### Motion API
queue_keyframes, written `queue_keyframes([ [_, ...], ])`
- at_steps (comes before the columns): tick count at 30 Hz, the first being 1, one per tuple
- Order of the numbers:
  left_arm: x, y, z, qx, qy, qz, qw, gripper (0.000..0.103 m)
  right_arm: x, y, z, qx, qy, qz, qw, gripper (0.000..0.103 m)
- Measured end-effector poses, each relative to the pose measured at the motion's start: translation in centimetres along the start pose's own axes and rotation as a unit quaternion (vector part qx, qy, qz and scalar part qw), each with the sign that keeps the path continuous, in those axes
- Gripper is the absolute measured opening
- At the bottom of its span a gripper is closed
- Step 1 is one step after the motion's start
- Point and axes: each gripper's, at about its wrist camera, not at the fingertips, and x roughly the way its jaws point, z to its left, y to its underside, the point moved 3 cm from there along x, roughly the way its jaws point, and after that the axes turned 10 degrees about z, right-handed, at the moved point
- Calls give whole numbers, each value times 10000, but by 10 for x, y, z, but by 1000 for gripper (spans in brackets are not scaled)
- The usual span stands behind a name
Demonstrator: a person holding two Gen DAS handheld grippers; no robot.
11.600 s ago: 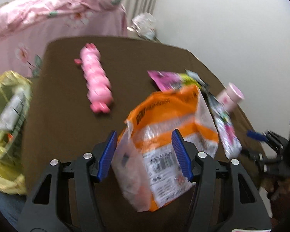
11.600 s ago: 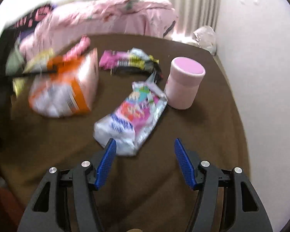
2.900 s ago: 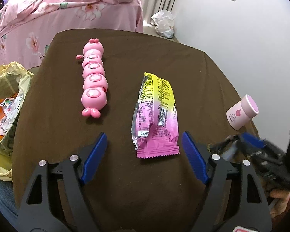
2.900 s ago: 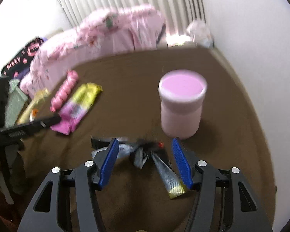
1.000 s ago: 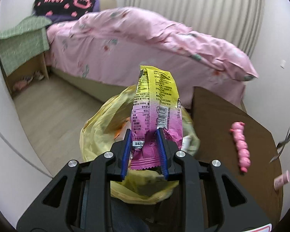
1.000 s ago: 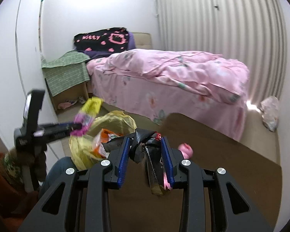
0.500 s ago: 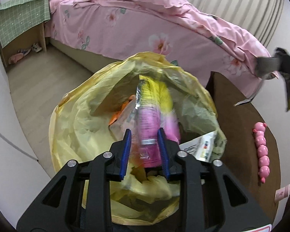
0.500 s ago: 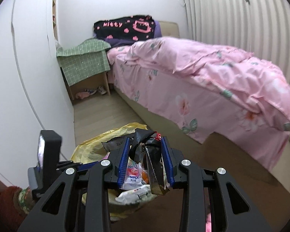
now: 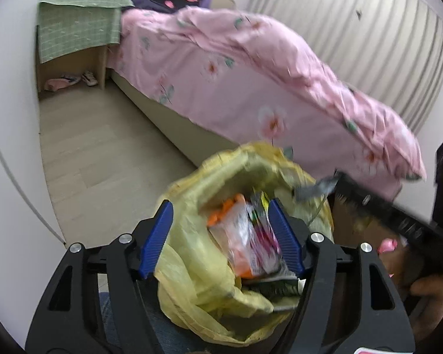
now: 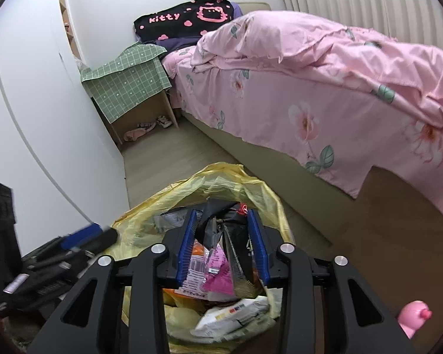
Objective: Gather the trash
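Observation:
A yellow trash bag point(image 9: 192, 265) stands open below both grippers, holding several wrappers. My left gripper point(image 9: 220, 203) hovers over its mouth with the jaws opening and nothing pinched. The pink and yellow wrapper point(image 9: 264, 236) lies inside the bag by the right finger, next to an orange packet point(image 9: 224, 209). My right gripper point(image 10: 222, 212) is above the same bag point(image 10: 221, 183), its jaws opening. A crumpled black wrapper point(image 10: 218, 227) still sits between its pads. In the left wrist view that wrapper point(image 9: 316, 190) shows at the tip of the right gripper point(image 9: 339, 188).
A bed with a pink floral cover point(image 10: 310, 88) runs along the far side. A nightstand under a green cloth point(image 10: 130, 82) stands by the wall. The brown table point(image 10: 384, 236) is at the right, with a pink toy point(image 10: 413, 317) on it.
The left jaws have spread and the pink and yellow wrapper has dropped into the bag. The right gripper has come down over the bag with the black wrapper, and its jaws stand slightly wider.

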Motion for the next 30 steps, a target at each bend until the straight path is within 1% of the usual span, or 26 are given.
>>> queue_keyframes([
  [2, -5, -2, 4, -110, 10, -98, 9999, 67, 6, 1, 0, 13, 24, 53, 10000, 48],
  [4, -7, -2, 6, -142, 39, -108, 9998, 70, 7, 4, 1, 0, 50, 113, 9999, 51],
  [6, -7, -2, 6, -115, 71, -54, 9999, 71, 1, 8, 0, 43, 108, 106, 9999, 52],
  [8, -6, 0, 0, 9, 102, 78, 9999, 73, -15, 16, -1, 128, 199, -50, 9997, 52],
  [9, -8, 2, -3, 90, 109, 114, 9998, 77, -26, 23, -2, 191, 240, -153, 9994, 52],
  [10, -10, 4, -8, 187, 108, 130, 9997, 80, -38, 31, -2, 262, 272, -242, 9990, 52],
  [11, -15, 8, -13, 305, 92, 128, 9994, 81, -49, 38, -3, 328, 294, -306, 9986, 52],
  [14, -32, 22, -34, 657, 122, 143, 9977, 82, -83, 70, -3, 528, 492, -431, 9965, 52],
  [18, -63, 45, -62, 1249, 115, 64, 9921, 82, -131, 114, 8, 483, 1083, -652, 9908, 52],
  [20, -80, 57, -75, 1536, 81, 19, 9881, 82, -152, 134, 14, 576, 1331, -693, 9870, 52],
  [22, -95, 68, -84, 1735, 32, -46, 9848, 82, -172, 155, 19, 810, 1397, -721, 9842, 52],
  [24, -113, 83, -92, 1920, -143, -140, 9812, 82, -189, 174, 23, 969, 1445, -811, 9814, 52],
  [26, -126, 93, -97, 2012, -287, -221, 9789, 82, -204, 192, 30, 1056, 1588, -950, 9770, 52],
  [28, -139, 103, -99, 2066, -240, -205, 9779, 82, -216, 210, 39, 1109, 1672, -1045, 9741, 52],
  [30, -148, 112, -100, 2130, -200, -188, 9767, 82, -222, 223, 46, 1136, 1661, -1048, 9739, 52],
])
